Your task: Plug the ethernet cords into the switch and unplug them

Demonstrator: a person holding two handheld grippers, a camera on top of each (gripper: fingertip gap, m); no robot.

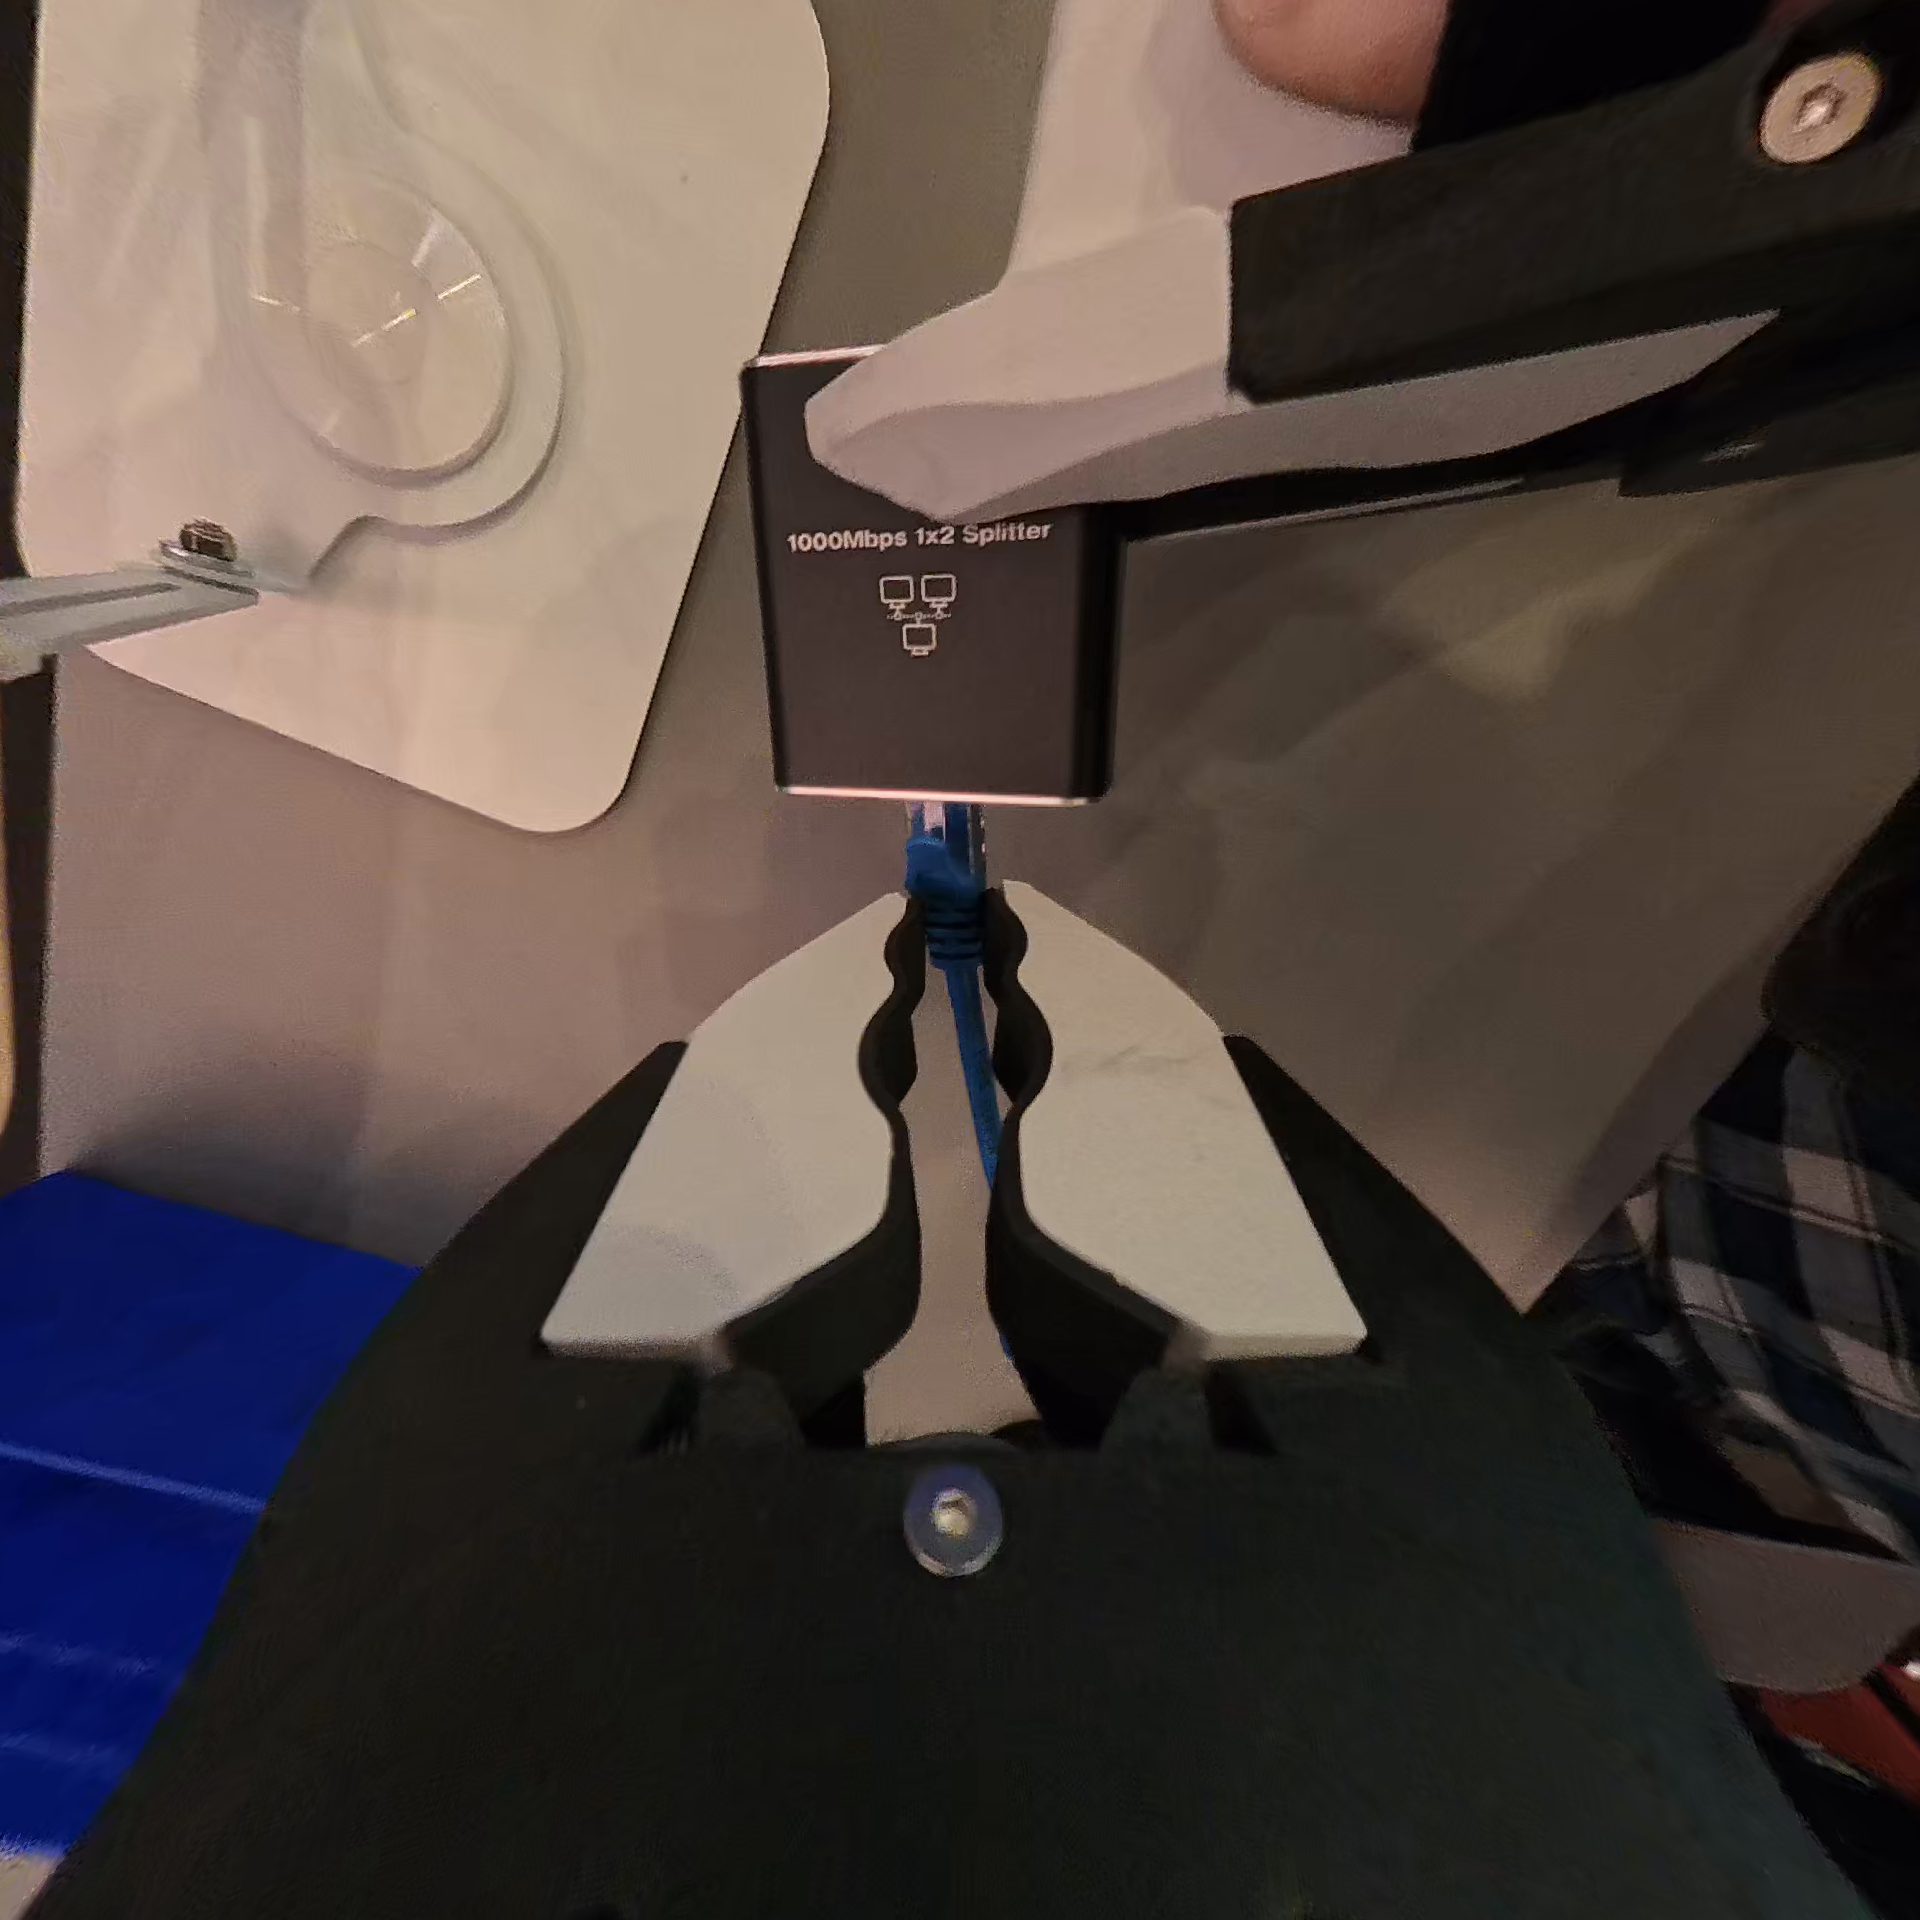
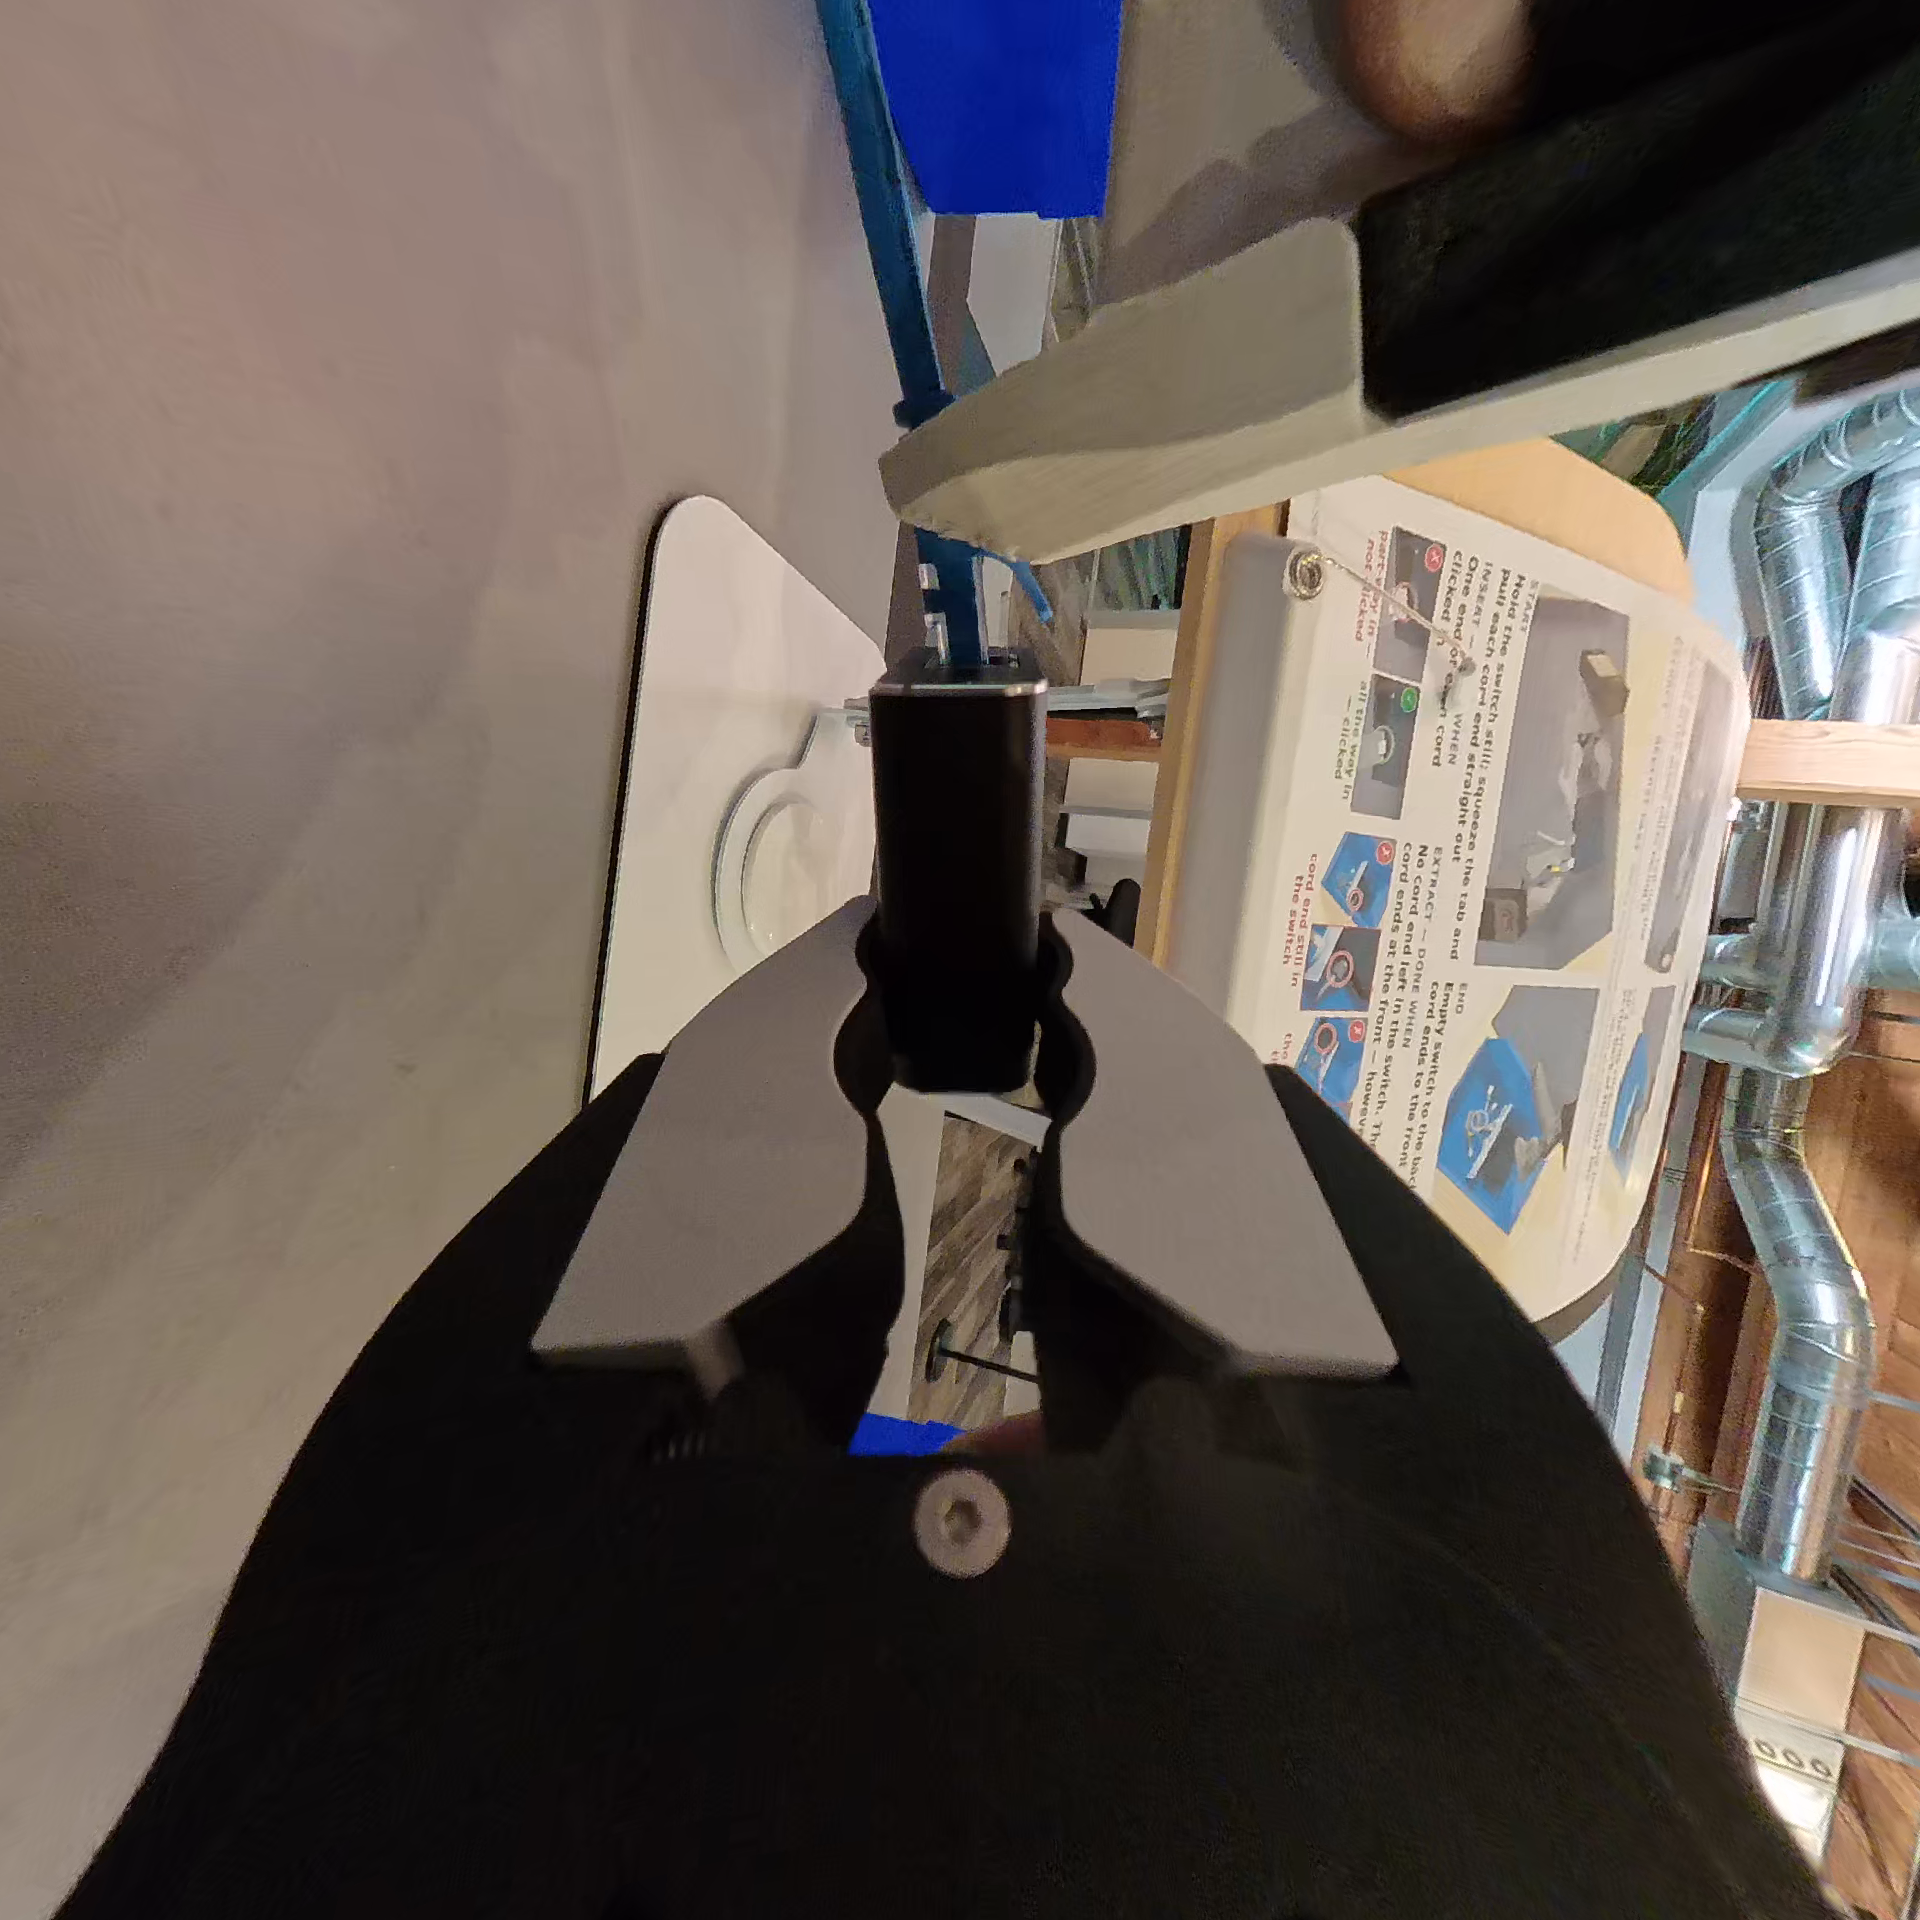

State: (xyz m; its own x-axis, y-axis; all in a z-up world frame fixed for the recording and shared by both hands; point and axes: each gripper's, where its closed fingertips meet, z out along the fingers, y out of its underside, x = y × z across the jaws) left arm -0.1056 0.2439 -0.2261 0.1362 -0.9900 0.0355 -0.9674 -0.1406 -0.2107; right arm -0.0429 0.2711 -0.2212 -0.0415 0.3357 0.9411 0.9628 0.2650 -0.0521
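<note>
Holding the black switch [image 2: 956, 883] pinched in your right gripper [image 2: 956, 1023], with your left gripper [image 1: 951, 925] clamped on the blue ethernet cord [image 1: 948, 914] at its port: step apparently insertion or extraction; next, move straight along the port axis.

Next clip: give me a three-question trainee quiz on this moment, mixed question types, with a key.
1. True or false: the left gripper is shut on the blue cord just behind its plug.
2. Multiple choice: what does the right gripper hold? A) the blue bin B) the black switch C) the white board
3. Fill in: the cord's plug meets the switch at its ___ edge in the left wrist view.

Key: 1 true. 2 B. 3 bottom.
</note>
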